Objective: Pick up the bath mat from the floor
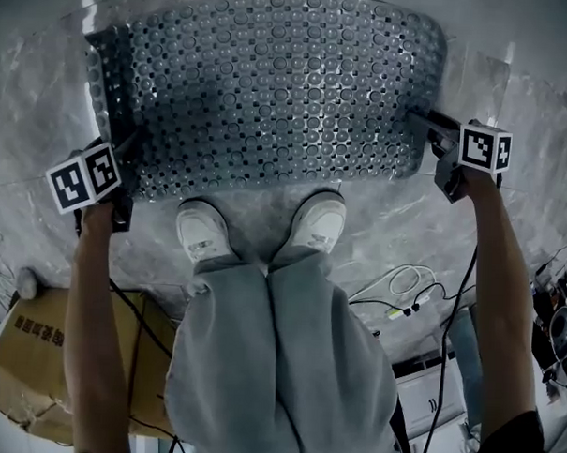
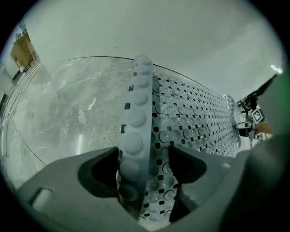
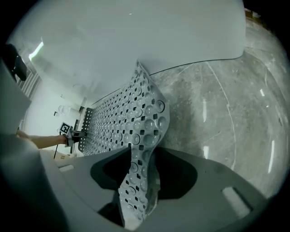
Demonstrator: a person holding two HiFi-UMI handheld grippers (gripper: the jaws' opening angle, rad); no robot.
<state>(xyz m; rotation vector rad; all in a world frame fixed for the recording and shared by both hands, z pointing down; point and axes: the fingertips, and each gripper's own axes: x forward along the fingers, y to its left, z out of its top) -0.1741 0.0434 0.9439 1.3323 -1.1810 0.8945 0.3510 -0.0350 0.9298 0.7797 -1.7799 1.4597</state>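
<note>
Where I am standing: I am standing on the grey marbled floor, my white shoes pointing at the near long edge of the mat and sitting just beside it.
Bath mat: the clear, bubble-studded bath mat is lying spread on the floor ahead of my shoes, its long side running from one tool to the other, with most of it lying flat.
Left tool: my left tool is gaping wide and straddling the mat's short left edge. The bubbled rim of that edge is standing up between the jaws, close against one jaw and with a clear gap to the other, so nothing is being squeezed.
Right tool: my right tool is pinching the opposite short edge. Its jaws are narrowed onto the mat, which is filling the gap between them, and the corner there is curling up off the floor.
Surroundings: a cardboard box is sitting by my left arm, and white cables are trailing across the floor near my right arm.
</note>
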